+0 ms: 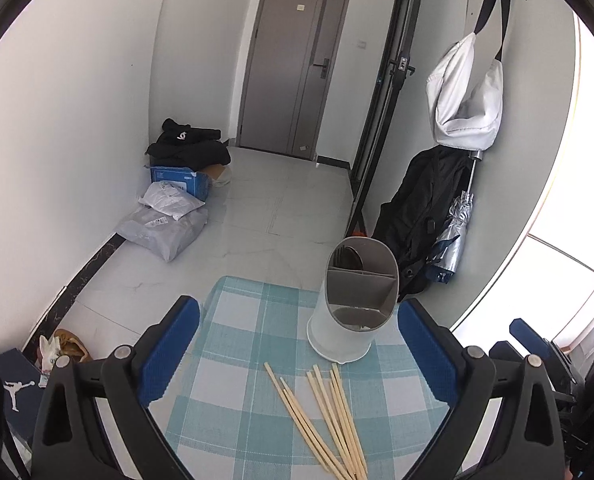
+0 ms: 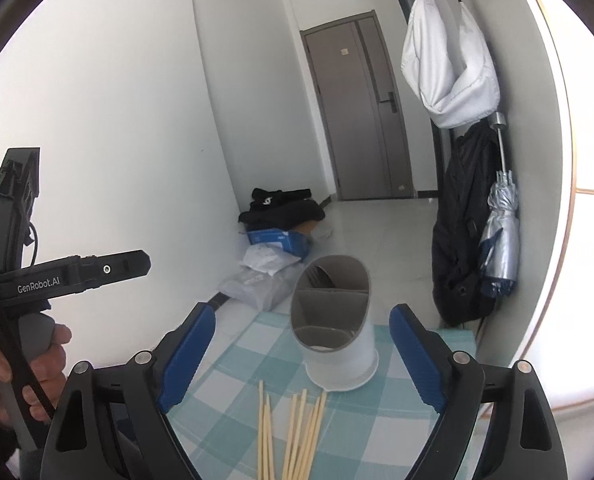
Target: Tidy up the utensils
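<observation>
Left gripper (image 1: 297, 344), black frame w/ blue pads: jaws wide apart, nothing between the pads, over the near part of the teal-and-white checked cloth-covered table (image 1: 233, 360). Right gripper (image 2: 299, 354), same build: jaws also wide apart, gripping nothing. In the right wrist view, the person's left hand (image 2: 25, 364) shows at the left edge, wrapped round the grey handle of the other gripper.

Nearest on the table: loose bundle of pale wooden chopsticks (image 1: 329, 416), approx. seven or eight thin light-tan sticks, lying flat & fanned, tips pointing toward the far edge, some crossing. They run off the bottom of both views (image 2: 293, 432), so their near ends can't be seen. They lie between the pads in both views but touch neither gripper.

Just beyond the stick tips: white plastic oval utensil holder w/ grey inner dividers (image 1: 353, 300), upright, near the table's far edge, toward the far right corner. Top cut at a slant, low side facing the cameras; dividers split it into compartments. Dark utensils stand in the rear compartment (image 2: 321, 276); front compartment's contents can't be made out. Holder & chopsticks close together, not touching.

Past the table: pale tiled floor (image 1: 257, 208), grey door (image 1: 293, 68).
</observation>
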`<state>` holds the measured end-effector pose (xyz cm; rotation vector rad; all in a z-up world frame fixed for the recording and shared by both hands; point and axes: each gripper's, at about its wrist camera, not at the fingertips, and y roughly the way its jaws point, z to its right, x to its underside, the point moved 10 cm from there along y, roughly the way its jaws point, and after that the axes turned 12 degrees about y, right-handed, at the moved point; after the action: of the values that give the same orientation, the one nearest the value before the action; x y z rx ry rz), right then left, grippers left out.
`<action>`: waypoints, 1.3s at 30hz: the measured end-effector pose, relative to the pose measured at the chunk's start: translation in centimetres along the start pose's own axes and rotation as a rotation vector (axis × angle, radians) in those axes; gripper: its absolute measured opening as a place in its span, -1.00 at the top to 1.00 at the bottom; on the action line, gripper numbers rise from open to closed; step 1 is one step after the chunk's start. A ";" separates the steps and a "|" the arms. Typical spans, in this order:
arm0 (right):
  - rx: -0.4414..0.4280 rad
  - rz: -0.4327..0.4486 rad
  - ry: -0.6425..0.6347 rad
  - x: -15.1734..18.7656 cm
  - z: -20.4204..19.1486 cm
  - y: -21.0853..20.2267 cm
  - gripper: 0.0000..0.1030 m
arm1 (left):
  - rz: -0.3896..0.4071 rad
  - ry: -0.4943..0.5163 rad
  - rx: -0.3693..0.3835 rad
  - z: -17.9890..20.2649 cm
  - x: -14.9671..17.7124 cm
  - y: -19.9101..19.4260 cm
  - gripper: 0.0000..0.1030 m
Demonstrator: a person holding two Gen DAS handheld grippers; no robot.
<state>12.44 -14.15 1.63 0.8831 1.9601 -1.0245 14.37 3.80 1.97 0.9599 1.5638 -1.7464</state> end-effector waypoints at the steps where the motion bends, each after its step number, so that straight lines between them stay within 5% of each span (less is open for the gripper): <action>1: 0.007 -0.004 0.007 0.6 0.2 -0.1 -0.77 | 0.003 -0.004 -0.005 -0.1 0.5 0.1 -0.91; 19: 0.125 -0.067 -0.079 6.5 1.6 1.6 -1.00 | -0.077 -0.054 -0.013 -1.0 7.4 3.3 -0.95; 30: 0.206 -0.329 -0.080 11.0 3.7 7.8 -1.00 | -0.166 -0.110 -0.052 -3.9 9.1 6.0 -0.95; 33: 0.253 -0.425 -0.060 12.7 5.2 10.1 -1.00 | -0.233 -0.167 -0.009 -4.3 10.1 7.2 -0.95; 39: 0.337 -0.578 -0.106 16.5 6.9 13.7 -0.58 | -0.259 -0.256 -0.011 -5.9 10.6 7.7 -0.95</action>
<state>17.69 -10.21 -19.95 0.4114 2.0288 -1.7318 15.50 9.06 -11.36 0.5197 1.5797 -1.9456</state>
